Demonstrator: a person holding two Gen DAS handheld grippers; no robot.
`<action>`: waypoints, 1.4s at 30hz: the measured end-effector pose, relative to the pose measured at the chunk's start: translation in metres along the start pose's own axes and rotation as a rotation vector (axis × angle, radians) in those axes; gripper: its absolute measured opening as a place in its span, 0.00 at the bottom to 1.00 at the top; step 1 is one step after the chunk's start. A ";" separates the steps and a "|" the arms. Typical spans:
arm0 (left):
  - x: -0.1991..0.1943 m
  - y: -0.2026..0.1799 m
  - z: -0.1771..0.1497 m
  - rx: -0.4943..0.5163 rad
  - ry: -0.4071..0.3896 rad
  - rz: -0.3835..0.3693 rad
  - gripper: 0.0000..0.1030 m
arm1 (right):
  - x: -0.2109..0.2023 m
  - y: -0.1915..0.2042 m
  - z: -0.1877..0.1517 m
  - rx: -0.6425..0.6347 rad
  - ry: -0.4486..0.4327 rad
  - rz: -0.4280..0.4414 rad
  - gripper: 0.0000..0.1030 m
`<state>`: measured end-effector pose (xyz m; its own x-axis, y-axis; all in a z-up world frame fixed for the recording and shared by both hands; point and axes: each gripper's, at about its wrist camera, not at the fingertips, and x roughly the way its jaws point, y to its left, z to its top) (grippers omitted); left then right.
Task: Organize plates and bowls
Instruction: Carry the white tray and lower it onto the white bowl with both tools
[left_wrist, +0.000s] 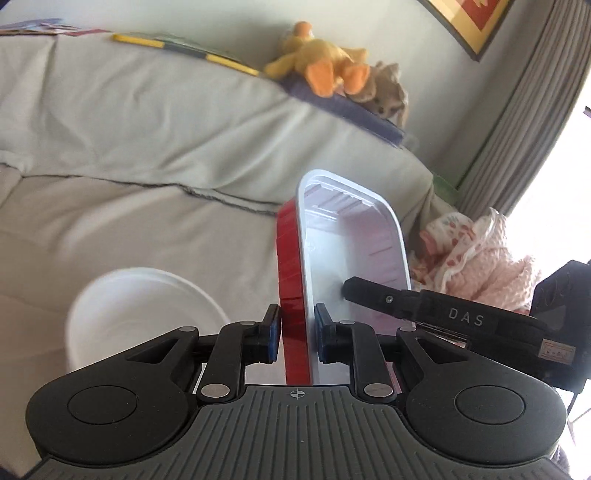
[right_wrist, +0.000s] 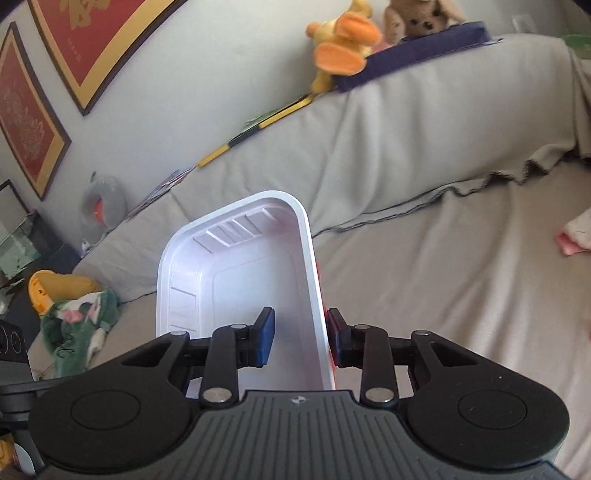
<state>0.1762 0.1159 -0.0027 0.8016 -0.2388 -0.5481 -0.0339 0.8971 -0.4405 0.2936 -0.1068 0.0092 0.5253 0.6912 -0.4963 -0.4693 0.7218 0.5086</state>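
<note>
left gripper (left_wrist: 297, 334): fingers pinching near-left wall of red tray (left_wrist: 291, 295) | right gripper (right_wrist: 301, 338): pinching its right wall | tray aloft over sofa (left_wrist: 147, 221), long axis pointing away | white bowl (left_wrist: 144, 314) lower-left, left hand nearer

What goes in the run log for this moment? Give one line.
left gripper: shut on red-and-white tray wall | right gripper: shut on opposite wall | tray: lifted over sofa | white bowl: below
</note>
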 end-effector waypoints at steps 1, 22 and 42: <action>-0.005 0.015 0.005 -0.035 0.001 0.022 0.20 | 0.013 0.012 0.000 -0.001 0.024 0.013 0.29; -0.002 0.136 -0.004 -0.309 0.068 0.046 0.20 | 0.099 0.069 -0.041 -0.062 0.201 -0.041 0.31; -0.013 0.137 0.003 -0.345 0.027 0.034 0.21 | 0.083 0.063 -0.044 0.016 0.177 0.023 0.37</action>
<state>0.1628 0.2437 -0.0534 0.7805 -0.2246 -0.5834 -0.2643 0.7271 -0.6336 0.2764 -0.0025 -0.0307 0.3808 0.7036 -0.5999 -0.4676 0.7063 0.5316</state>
